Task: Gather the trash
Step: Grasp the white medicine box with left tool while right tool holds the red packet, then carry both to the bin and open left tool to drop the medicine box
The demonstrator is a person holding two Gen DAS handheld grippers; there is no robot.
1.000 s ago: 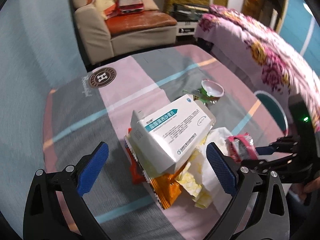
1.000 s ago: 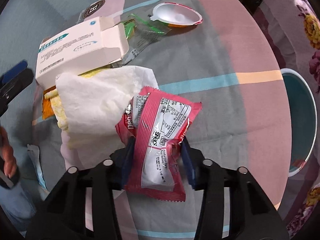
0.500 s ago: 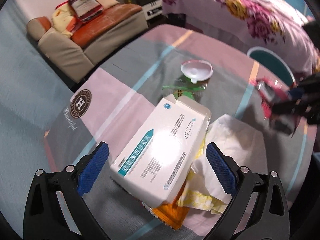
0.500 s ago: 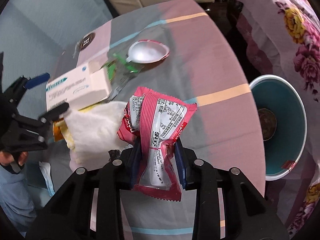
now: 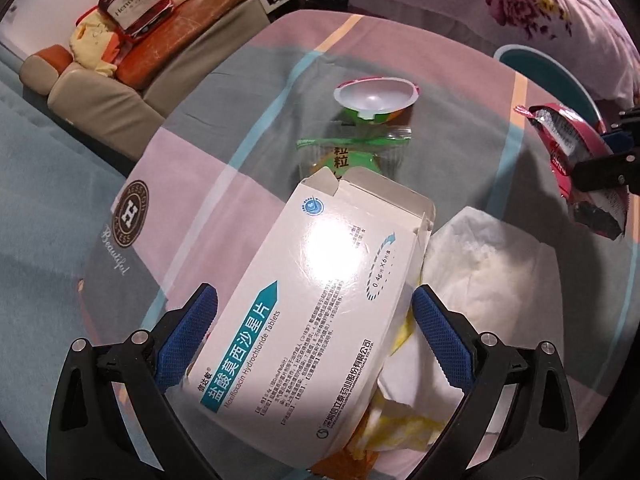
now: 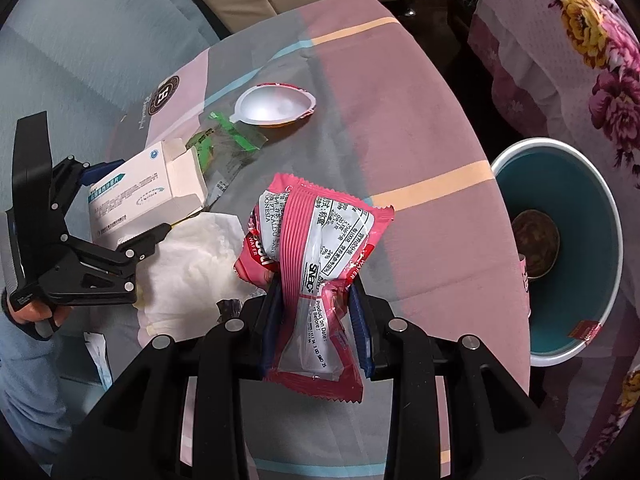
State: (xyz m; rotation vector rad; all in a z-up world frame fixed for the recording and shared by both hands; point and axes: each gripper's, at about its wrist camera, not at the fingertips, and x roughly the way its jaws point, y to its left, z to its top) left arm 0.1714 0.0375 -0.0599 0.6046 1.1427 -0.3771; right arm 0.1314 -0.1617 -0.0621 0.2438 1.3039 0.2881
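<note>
The teal bin (image 6: 576, 248) stands beside the table (image 6: 400, 120), off its right edge, with a dark round thing at its bottom that I cannot make out. The right gripper (image 6: 316, 312) pinches the pink wrapper (image 6: 320, 248) tight at its waist, above the table edge near the bin. On the table, the left gripper (image 5: 312, 336) spreads its fingers wide either side of the white box (image 5: 304, 304), whose far flap stands open; whether the pads touch it I cannot tell. The box lies on yellow paper and a white tissue (image 5: 492, 280). Beyond sit a green packet (image 5: 352, 156) and an empty jelly cup (image 5: 376, 98), tipped on its side.
</note>
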